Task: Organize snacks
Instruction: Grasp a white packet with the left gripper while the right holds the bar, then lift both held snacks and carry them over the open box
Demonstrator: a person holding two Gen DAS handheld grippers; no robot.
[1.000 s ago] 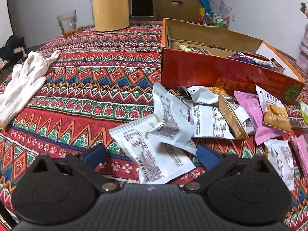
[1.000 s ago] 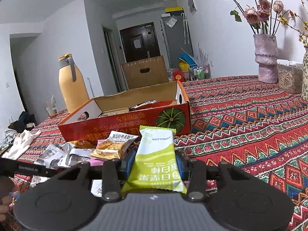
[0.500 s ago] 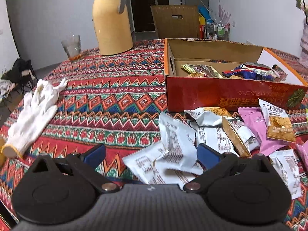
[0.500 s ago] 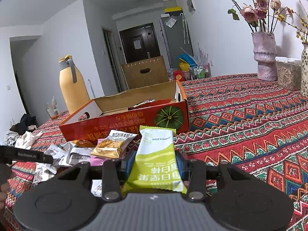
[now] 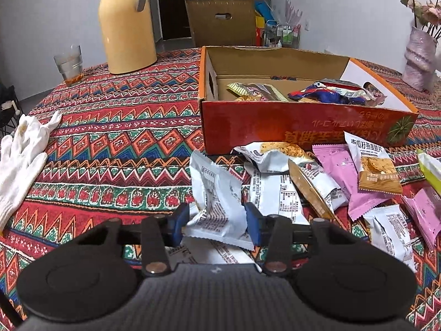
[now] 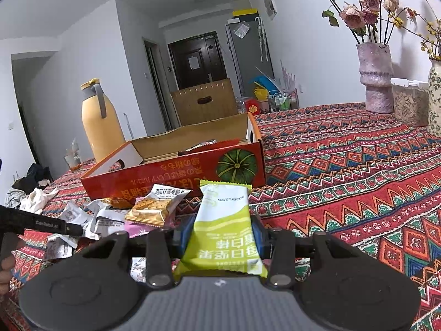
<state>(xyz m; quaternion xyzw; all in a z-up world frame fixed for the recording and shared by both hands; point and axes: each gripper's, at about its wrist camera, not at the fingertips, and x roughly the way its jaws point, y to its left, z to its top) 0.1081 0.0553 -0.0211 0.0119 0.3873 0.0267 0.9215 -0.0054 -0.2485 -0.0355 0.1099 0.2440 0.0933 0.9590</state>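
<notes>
My left gripper (image 5: pixel 217 218) has its jaws closing on a crumpled white snack packet (image 5: pixel 215 190), and both blue pads press its sides. The packet's top end stands up at the near edge of a loose pile of packets: more white ones (image 5: pixel 275 193), pink ones (image 5: pixel 336 165) and an orange oat-crisp packet (image 5: pixel 372 165). Behind the pile stands the open red cardboard box (image 5: pixel 275 127), with a few wrapped snacks inside. My right gripper (image 6: pixel 223 231) is shut on a green-and-white snack packet (image 6: pixel 223 220), held above the cloth in front of the red box (image 6: pixel 171 171).
A patterned red tablecloth (image 5: pixel 124 138) covers the table. A yellow thermos (image 5: pixel 126 24) and a glass (image 5: pixel 69 64) stand at the back left, with white gloves (image 5: pixel 22 151) near the left edge. Vases (image 6: pixel 376 80) and a jar stand at the far right.
The left gripper's wide-open jaws have closed onto the white packet, and its view has tilted up to show more of the box. The right gripper and its green packet have not moved.
</notes>
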